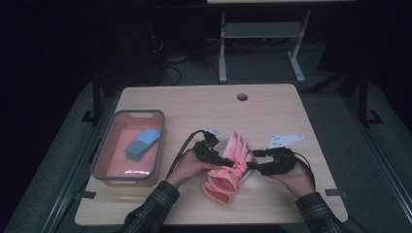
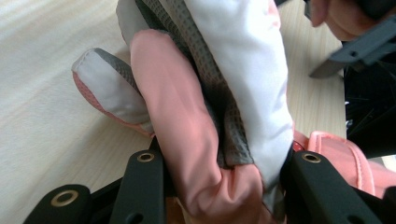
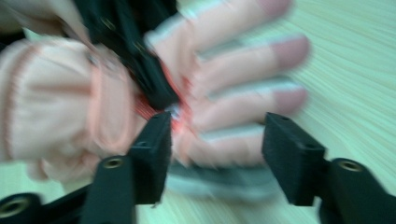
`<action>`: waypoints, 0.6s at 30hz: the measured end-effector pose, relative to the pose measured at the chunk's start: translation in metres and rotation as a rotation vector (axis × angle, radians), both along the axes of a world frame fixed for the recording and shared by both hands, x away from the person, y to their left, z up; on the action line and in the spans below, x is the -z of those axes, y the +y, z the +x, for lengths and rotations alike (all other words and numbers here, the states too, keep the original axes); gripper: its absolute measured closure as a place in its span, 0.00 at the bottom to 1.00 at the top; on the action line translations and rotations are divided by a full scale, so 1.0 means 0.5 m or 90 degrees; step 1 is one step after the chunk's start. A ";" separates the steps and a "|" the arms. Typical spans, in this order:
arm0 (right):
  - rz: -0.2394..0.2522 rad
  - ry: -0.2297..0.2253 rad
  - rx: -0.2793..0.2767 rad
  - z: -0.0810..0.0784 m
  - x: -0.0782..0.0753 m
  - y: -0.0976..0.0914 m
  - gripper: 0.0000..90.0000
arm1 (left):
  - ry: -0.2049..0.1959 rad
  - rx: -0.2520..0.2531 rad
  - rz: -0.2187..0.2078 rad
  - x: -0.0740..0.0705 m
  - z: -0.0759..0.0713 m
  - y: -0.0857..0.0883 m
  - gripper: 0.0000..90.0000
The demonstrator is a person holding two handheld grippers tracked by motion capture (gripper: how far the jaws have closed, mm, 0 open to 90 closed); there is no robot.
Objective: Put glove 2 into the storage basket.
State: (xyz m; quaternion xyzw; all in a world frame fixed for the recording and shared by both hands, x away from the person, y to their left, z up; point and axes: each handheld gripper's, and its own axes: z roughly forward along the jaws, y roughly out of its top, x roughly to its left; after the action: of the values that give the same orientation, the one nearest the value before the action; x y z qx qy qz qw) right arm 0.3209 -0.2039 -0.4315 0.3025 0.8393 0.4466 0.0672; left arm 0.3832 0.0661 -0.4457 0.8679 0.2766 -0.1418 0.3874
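So the left gripper [image 1: 224, 160] was clamped on the pink glove [image 1: 228, 167], and in the left gripper view you could see both jaws squeezing the bunched pink and white fabric [image 2: 219, 107] right between them, with a grey mesh strip showing in the fold. The right gripper [image 1: 253, 165] was a different story: its jaws stood apart with the glove's fingers [image 3: 243, 88] lying between and past them, not pinched by the pads as far as I could tell, though that view was pretty blurry. The glove itself sat near the front middle of the table [image 1: 194, 104], cuff toward the person and fingers pointing away, partly lifted between the two grippers. The person's hands came in from the bottom edge, plaid sleeves [image 1: 150, 208] on both arms, with a cable [image 1: 182, 145] looping off the left gripper. Further out, a pink bin [image 1: 102, 160] with a grey rim sat on the left side of the table, well apart from the glove, and it had a blue glove [image 1: 142, 142] lying in it. Just beyond the right gripper there was a white card [image 1: 284, 140] flat on the table, and a round hole [image 1: 242, 96] near the far edge.
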 end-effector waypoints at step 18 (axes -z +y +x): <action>-0.131 0.005 0.180 0.022 0.090 -0.070 0.16 | -0.065 -0.063 -0.002 -0.108 -0.023 0.074 0.68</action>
State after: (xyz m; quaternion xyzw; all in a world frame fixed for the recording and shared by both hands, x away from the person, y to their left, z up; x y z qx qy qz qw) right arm 0.3318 -0.2387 -0.4764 0.4109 0.8299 0.3434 0.1568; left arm 0.3717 0.1028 -0.3917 0.8587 0.2992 -0.0785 0.4086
